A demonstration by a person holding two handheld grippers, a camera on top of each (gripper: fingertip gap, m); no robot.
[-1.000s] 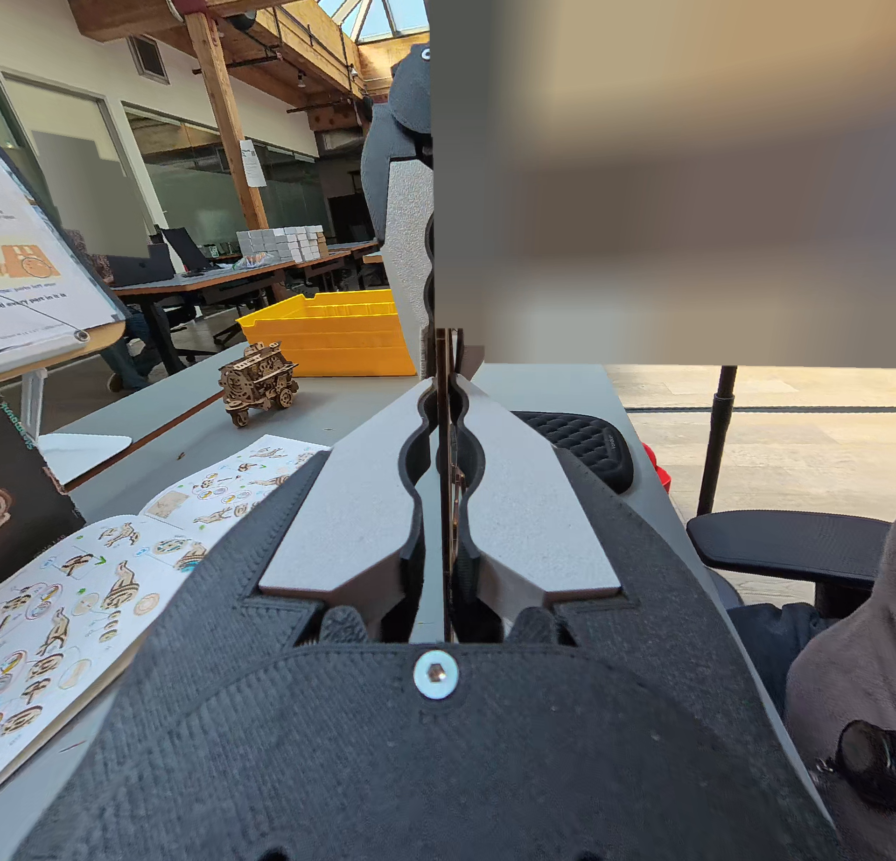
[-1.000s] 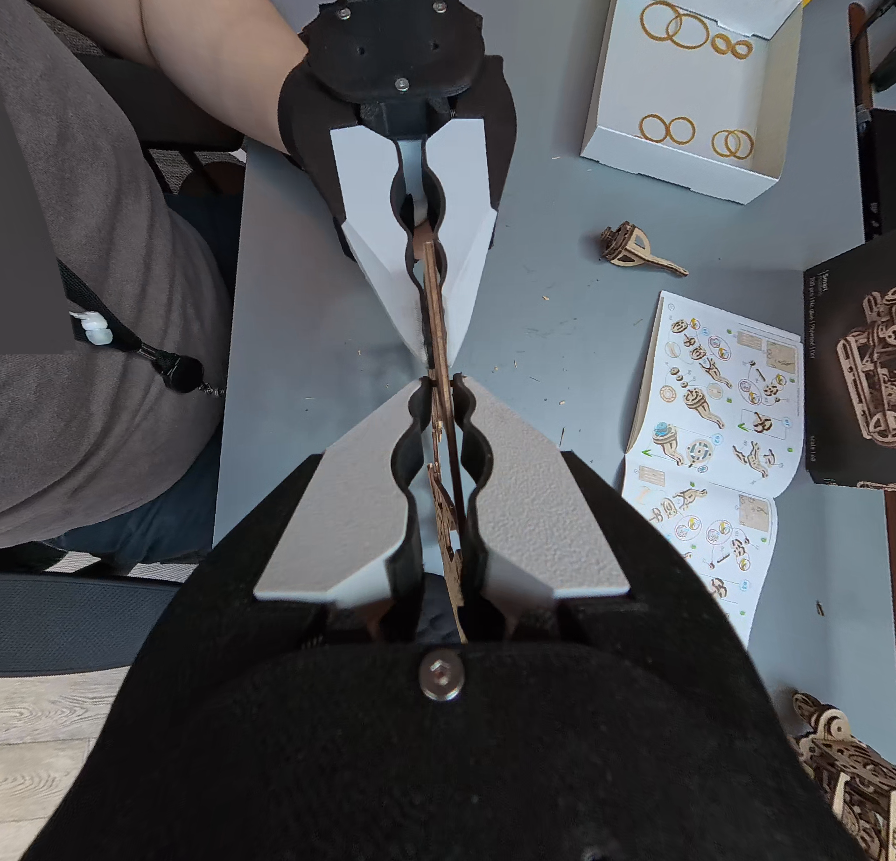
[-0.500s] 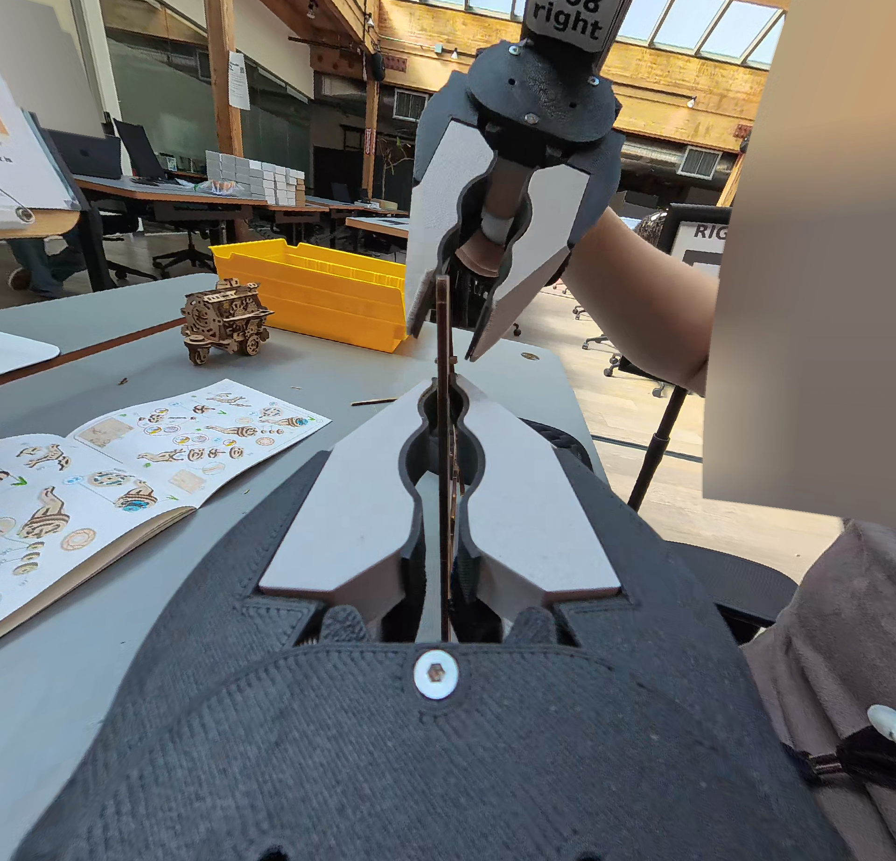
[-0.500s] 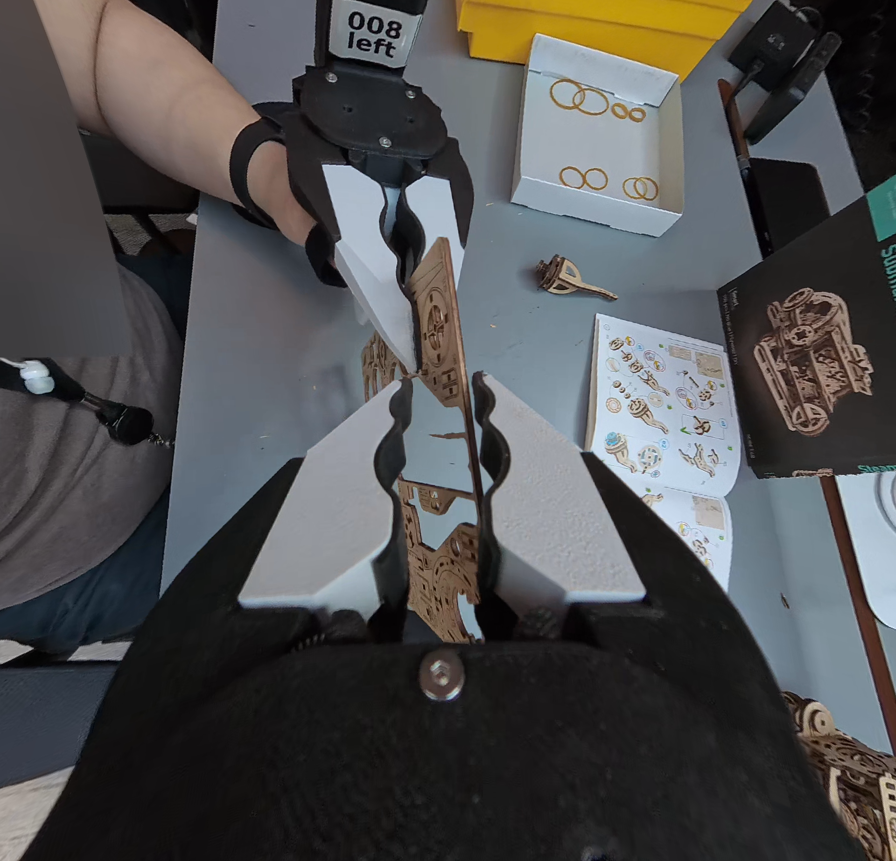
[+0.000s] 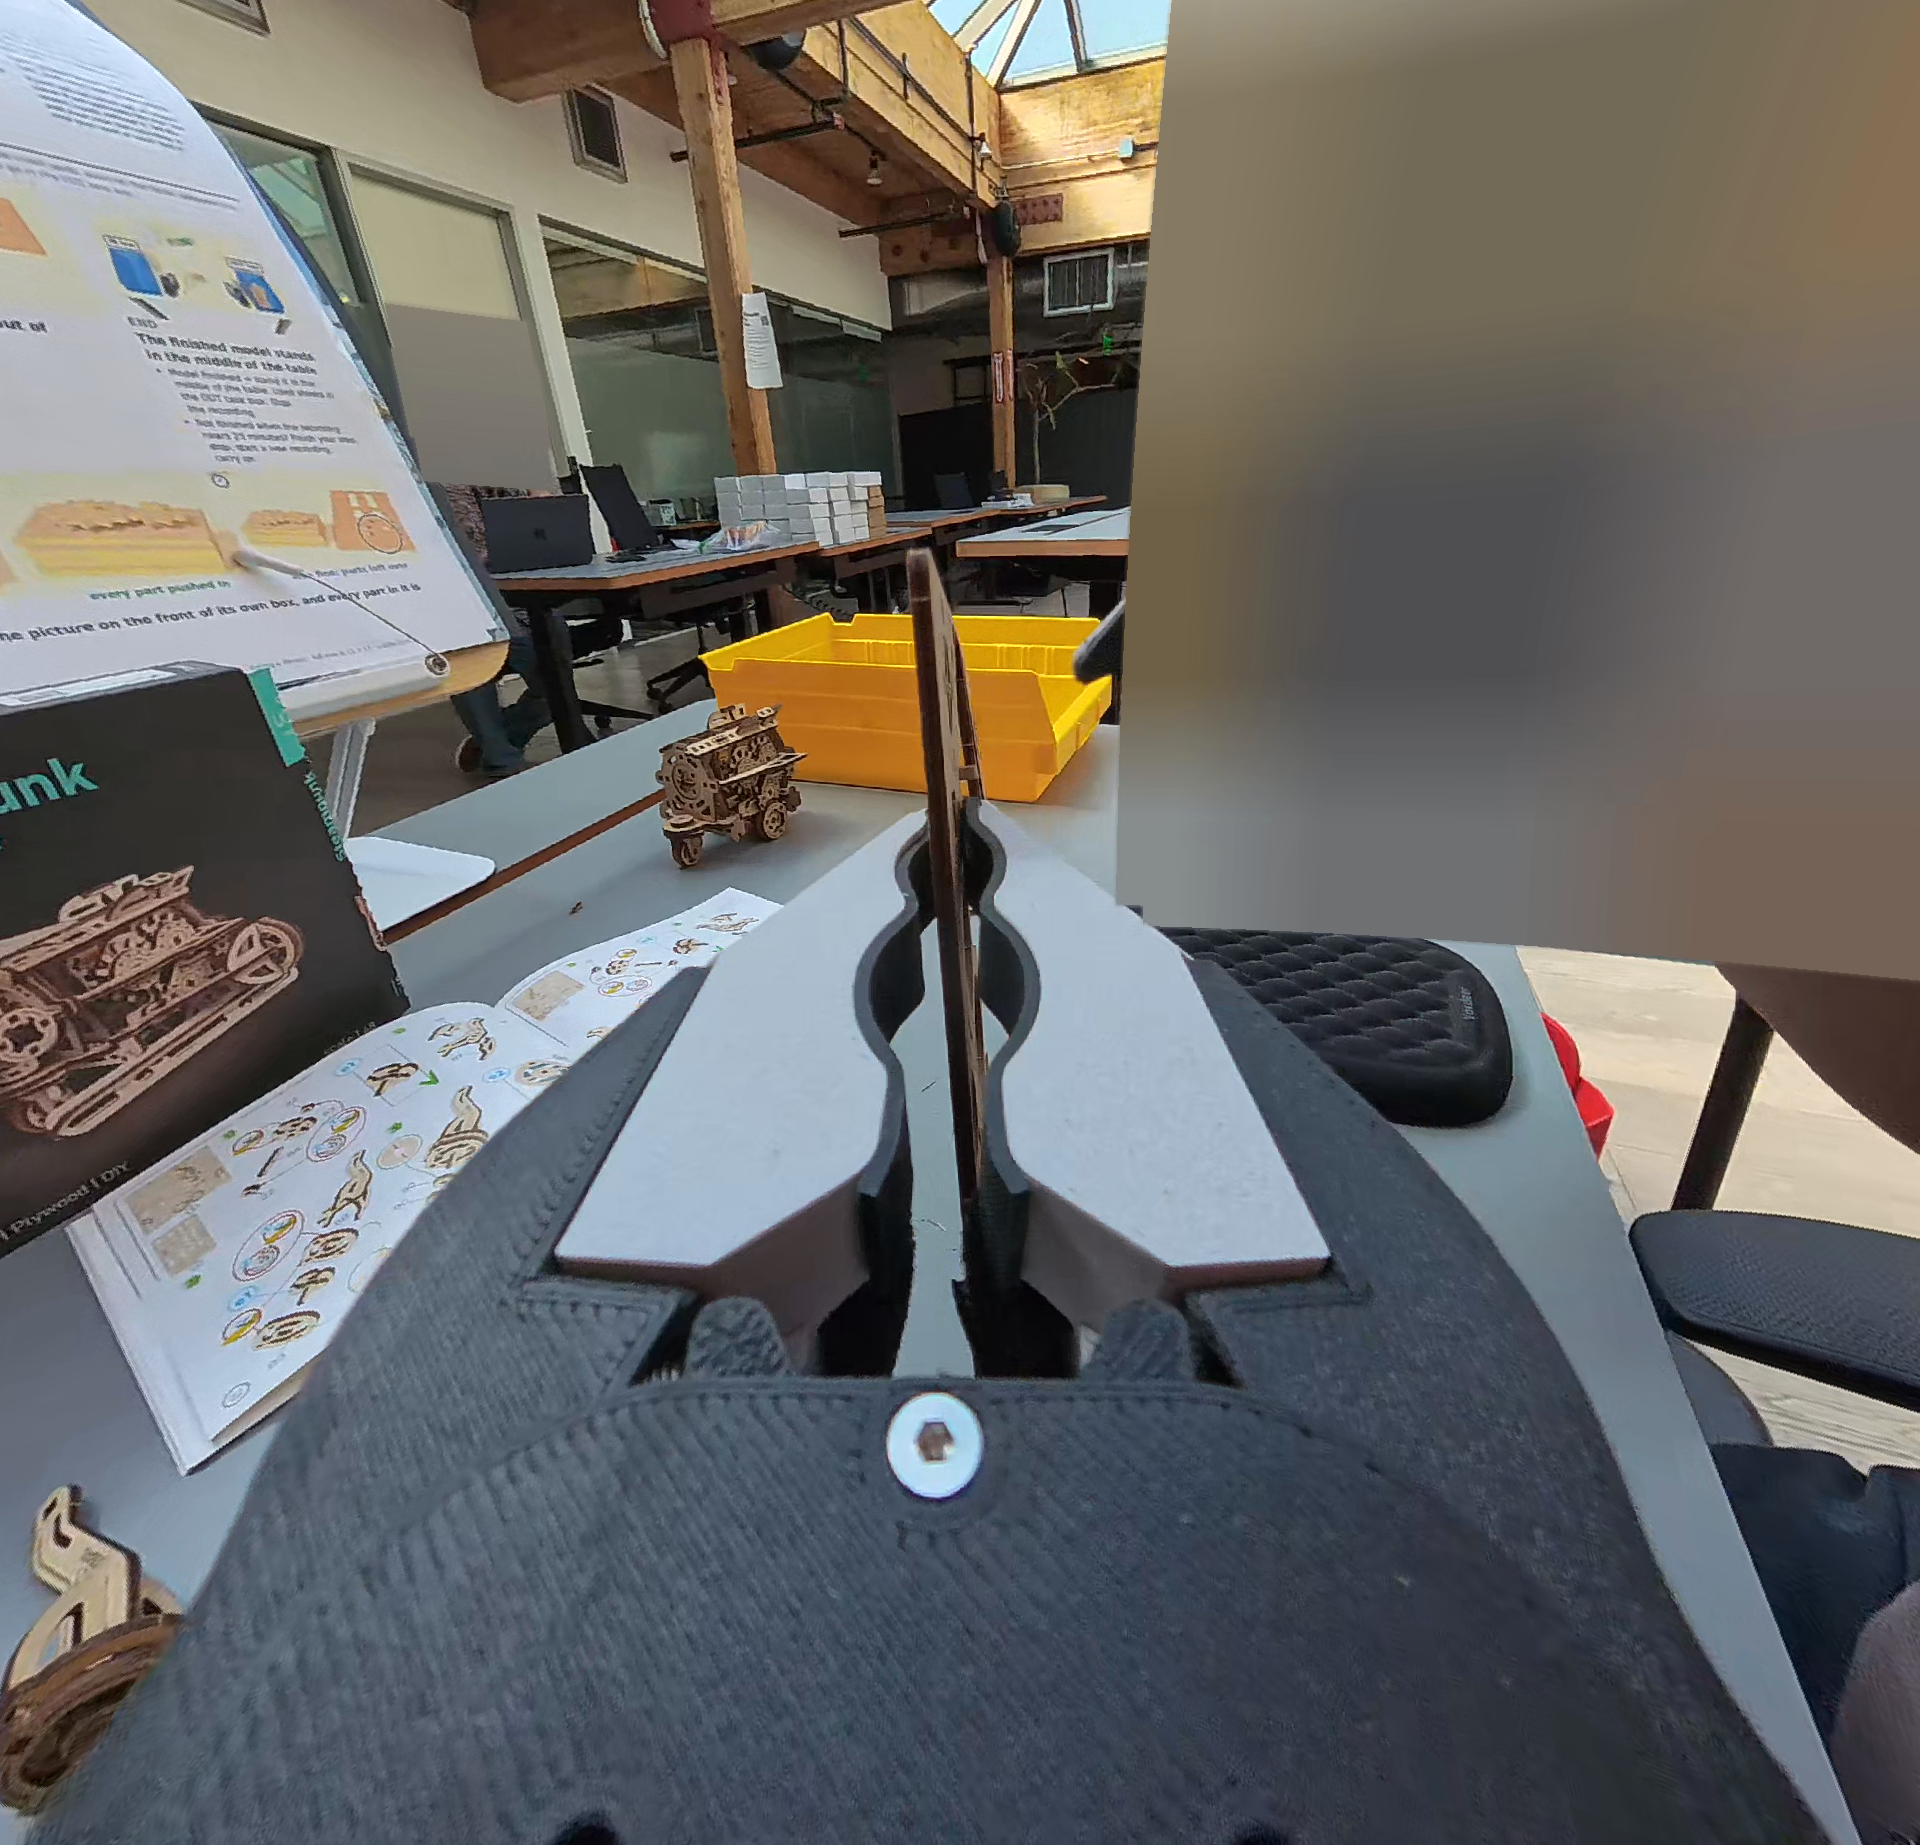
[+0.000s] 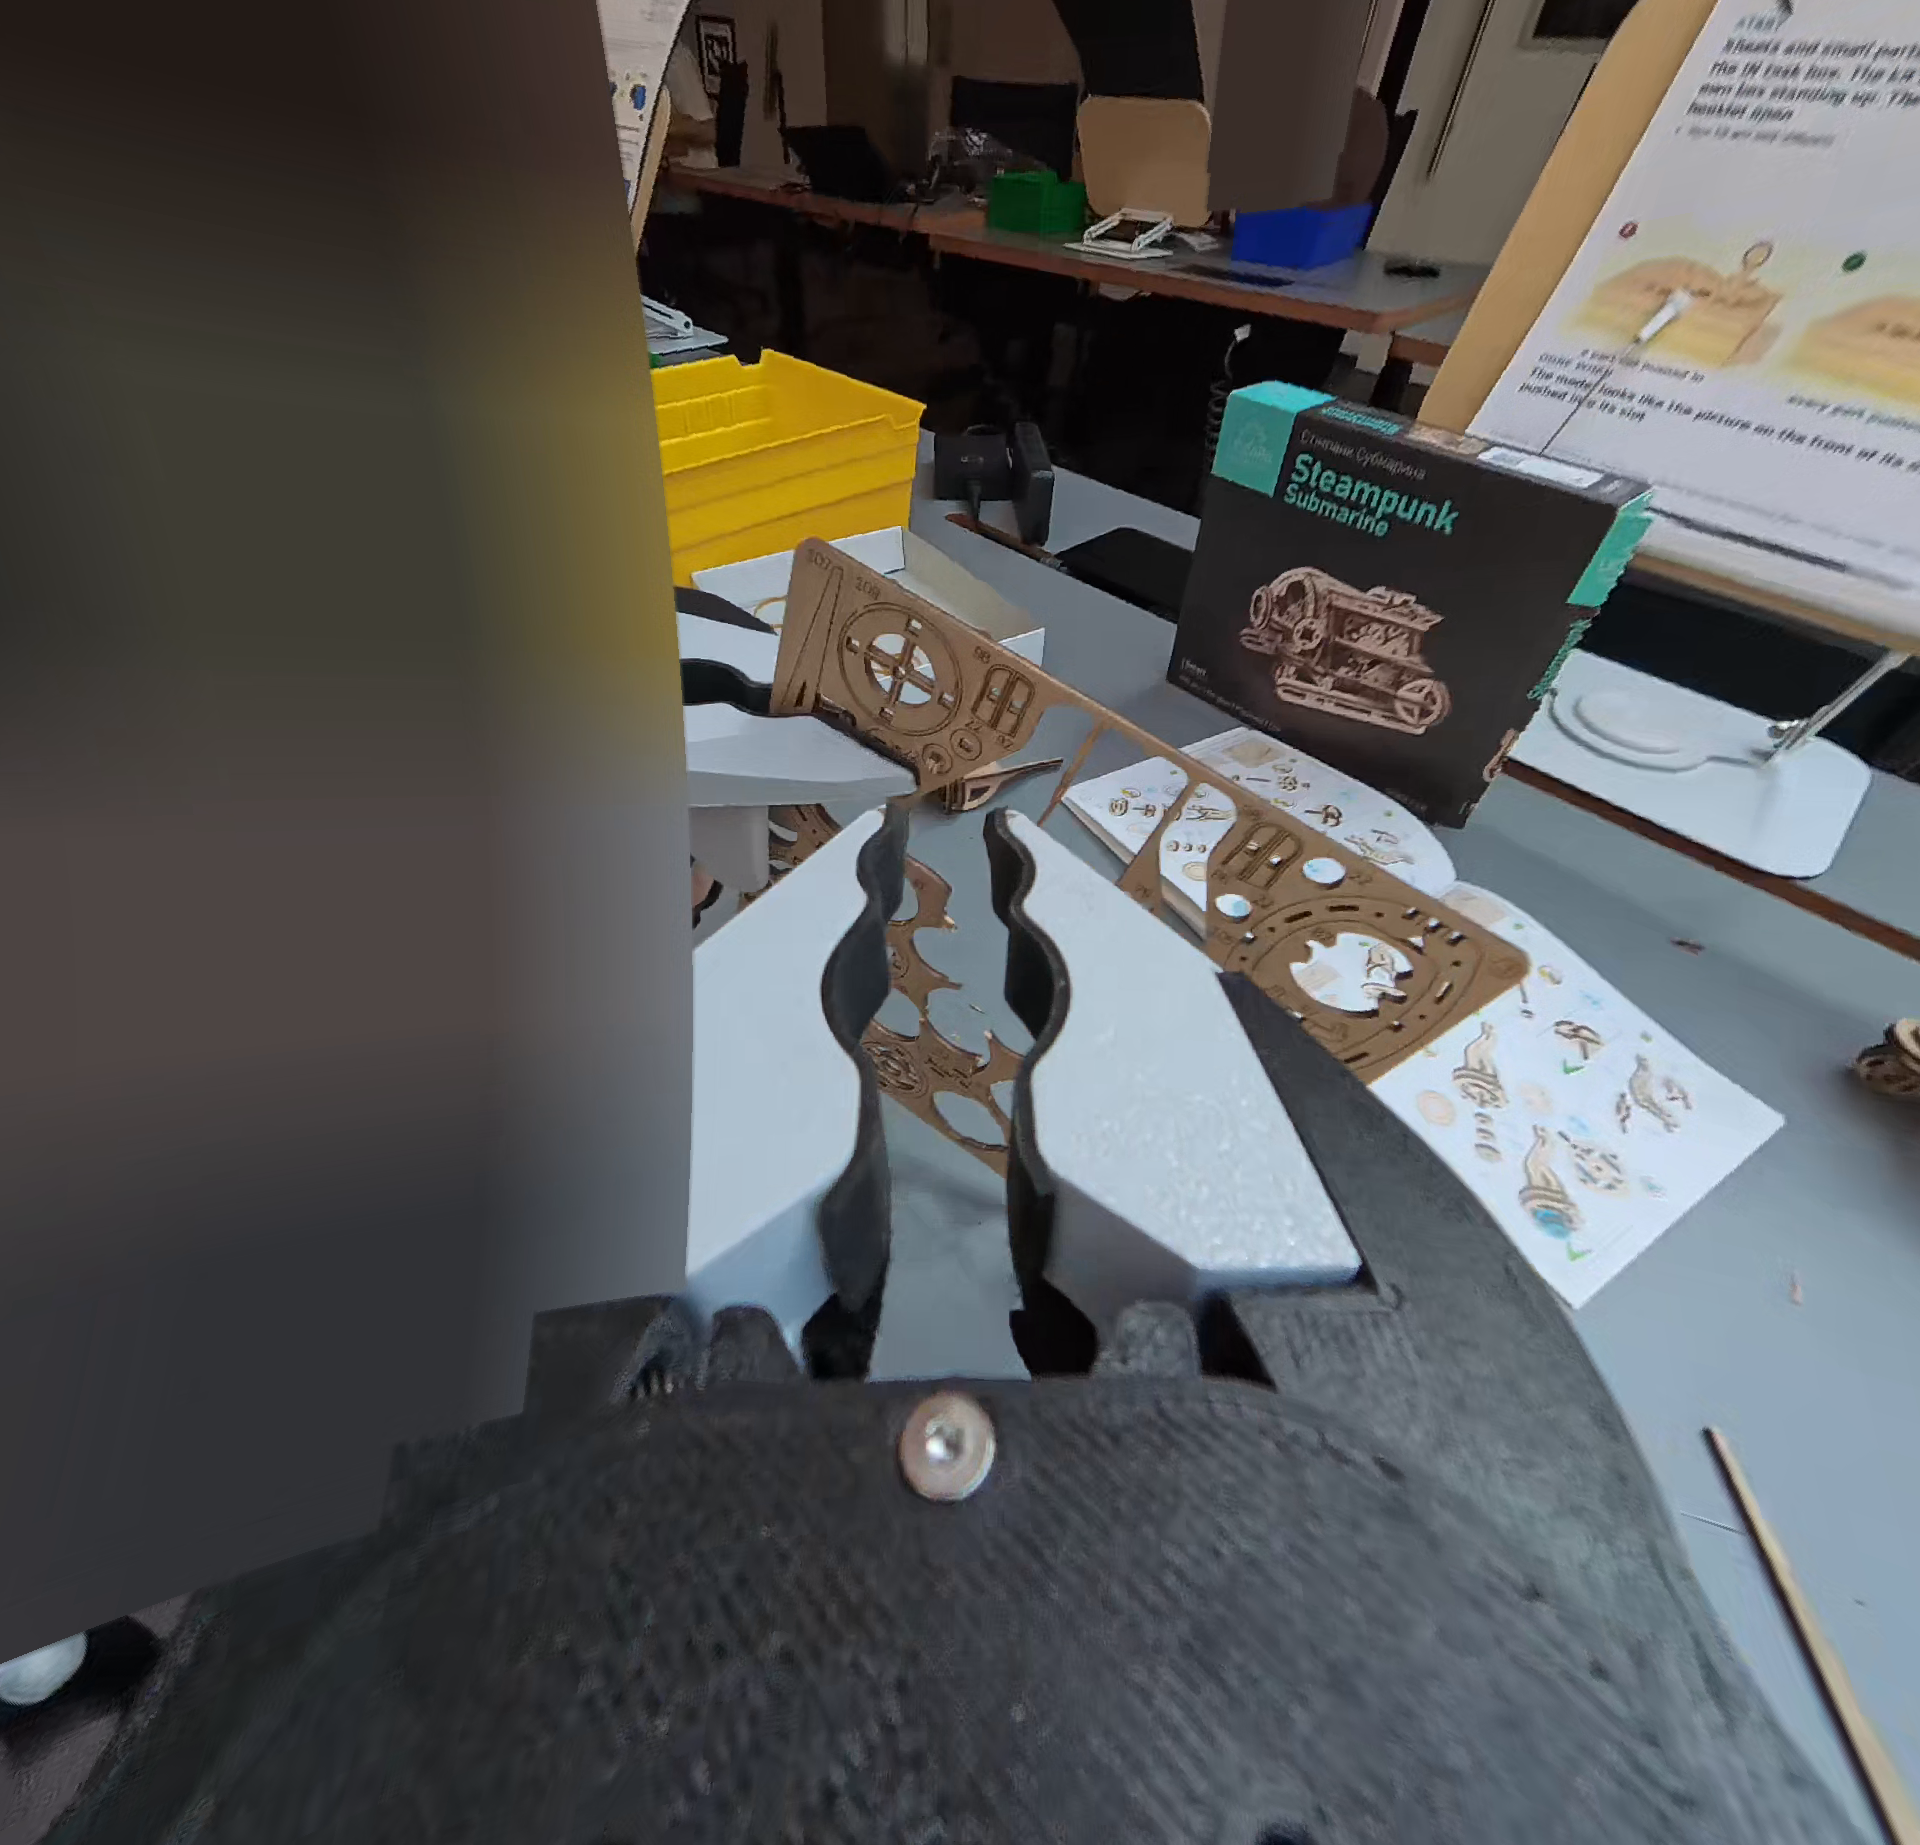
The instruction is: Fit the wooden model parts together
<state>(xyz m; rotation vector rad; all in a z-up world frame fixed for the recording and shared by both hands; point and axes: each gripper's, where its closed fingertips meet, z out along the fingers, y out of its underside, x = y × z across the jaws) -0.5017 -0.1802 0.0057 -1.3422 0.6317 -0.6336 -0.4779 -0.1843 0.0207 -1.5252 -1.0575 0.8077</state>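
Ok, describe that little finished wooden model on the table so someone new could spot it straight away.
In the left wrist view, find the yellow bin at the far end of the grey table. Just left of it, on bare tabletop, stands the small assembled wooden model, beyond the open instruction booklet. Unlike the flat wooden sheet nearby, it is a chunky wheeled build standing free.

Grey table [image 5: 499, 819] carries an open booklet [image 5: 343, 1151], a black box [image 5: 156, 922] standing upright beside it, and a finished wooden model [image 5: 727, 782] near a yellow bin [image 5: 894, 704] at the far edge. A black padded rest [image 5: 1371, 1016] lies at the right edge. Right wrist view: white tray [image 6: 935, 574] near the bin, thin stick [image 6: 1808, 1629] at near right.
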